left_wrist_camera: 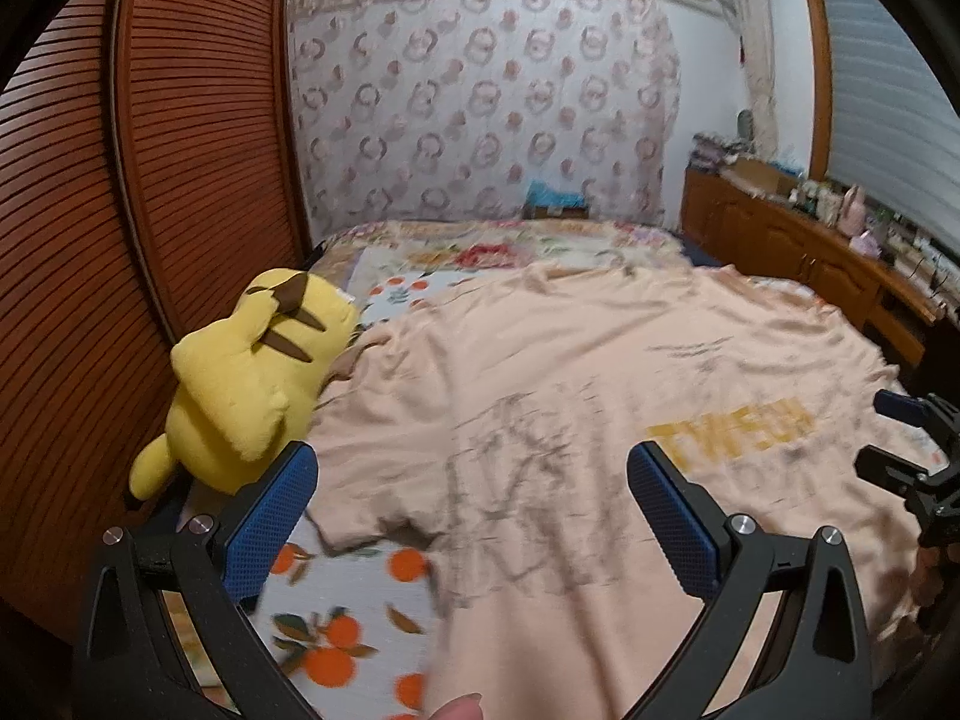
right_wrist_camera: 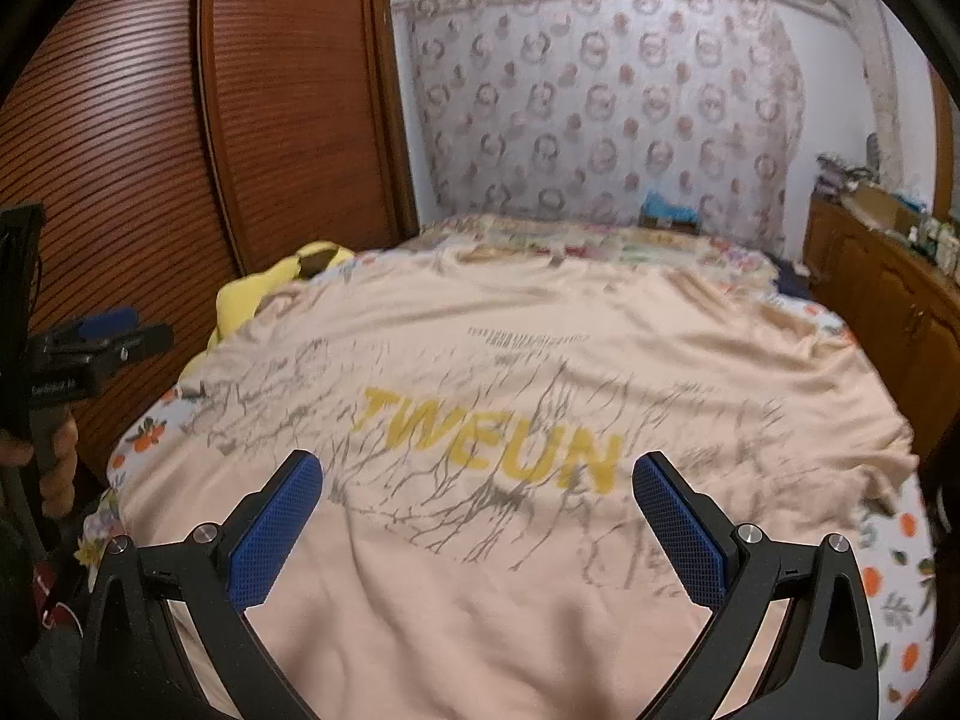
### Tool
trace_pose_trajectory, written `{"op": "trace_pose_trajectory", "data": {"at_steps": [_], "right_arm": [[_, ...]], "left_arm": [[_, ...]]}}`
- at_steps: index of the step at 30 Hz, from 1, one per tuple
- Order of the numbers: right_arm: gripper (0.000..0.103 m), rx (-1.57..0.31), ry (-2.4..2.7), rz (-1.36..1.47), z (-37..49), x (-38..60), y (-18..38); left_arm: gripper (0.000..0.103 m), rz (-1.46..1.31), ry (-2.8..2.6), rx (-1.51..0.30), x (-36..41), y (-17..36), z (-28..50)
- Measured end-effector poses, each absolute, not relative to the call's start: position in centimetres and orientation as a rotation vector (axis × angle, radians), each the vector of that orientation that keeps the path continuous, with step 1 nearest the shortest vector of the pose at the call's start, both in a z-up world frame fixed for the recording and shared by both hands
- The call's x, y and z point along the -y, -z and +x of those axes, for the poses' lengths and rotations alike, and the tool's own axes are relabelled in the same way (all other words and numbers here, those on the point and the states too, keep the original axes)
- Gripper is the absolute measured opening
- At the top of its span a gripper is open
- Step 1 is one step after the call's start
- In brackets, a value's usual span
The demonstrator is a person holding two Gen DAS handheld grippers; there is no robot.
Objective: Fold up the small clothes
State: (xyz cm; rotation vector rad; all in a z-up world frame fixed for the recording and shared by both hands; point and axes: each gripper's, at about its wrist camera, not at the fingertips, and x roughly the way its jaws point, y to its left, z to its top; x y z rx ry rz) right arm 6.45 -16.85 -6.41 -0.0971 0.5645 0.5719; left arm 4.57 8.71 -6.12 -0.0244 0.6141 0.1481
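T-shirt (right_wrist_camera: 510, 420) flat, beneath both spread tongs (right_wrist_camera: 477, 480)

Peach T-shirt (right_wrist_camera: 510, 372), spread flat on the bed, yellow lettering and grey branch print up

Dim, warm indoor light, no hard shadows or glare. Heavy fisheye bend and black vignette at the edges of both my views. Motion blur smears the shirt (right_wrist_camera: 510, 420) print and wall; my pads (left_wrist_camera: 276, 516) stay sharp.
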Motion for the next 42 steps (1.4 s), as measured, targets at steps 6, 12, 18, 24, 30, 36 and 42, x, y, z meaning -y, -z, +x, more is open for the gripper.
{"op": "trace_pose_trajectory", "data": {"at_steps": [6,12,18,24,30,36,42], "right_arm": [[0.103,-0.615,-0.582,-0.104,8.5,16.8,6.7],[0.103,-0.616,-0.578,-0.153,9.4,15.5,6.9],[0.103,-0.62,-0.581,-0.155,9.3,15.1,7.4],[0.103,-0.627,-0.572,-0.146,9.4,14.8,7.8],[0.103,-0.629,-0.569,-0.134,9.6,15.0,8.0],[0.103,-0.627,-0.569,-0.141,9.4,15.0,8.0],[0.103,-0.632,-0.573,-0.139,9.4,14.9,8.1]], "left_arm": [[0.103,-0.01,-0.176,-0.67,-11.7,7.2,6.2],[0.103,-0.039,-0.169,-0.712,-15.4,8.1,8.2],[0.087,-0.082,-0.134,-0.791,-18.5,9.8,10.8],[0.058,-0.167,-0.114,-0.885,-21.2,12.1,13.3],[0.036,-0.241,-0.064,-0.933,-22.5,13.5,13.8],[0.003,-0.117,-0.087,-0.923,-21.4,12.7,13.5],[0.002,-0.086,-0.072,-0.86,-21.0,10.2,12.7]]}}
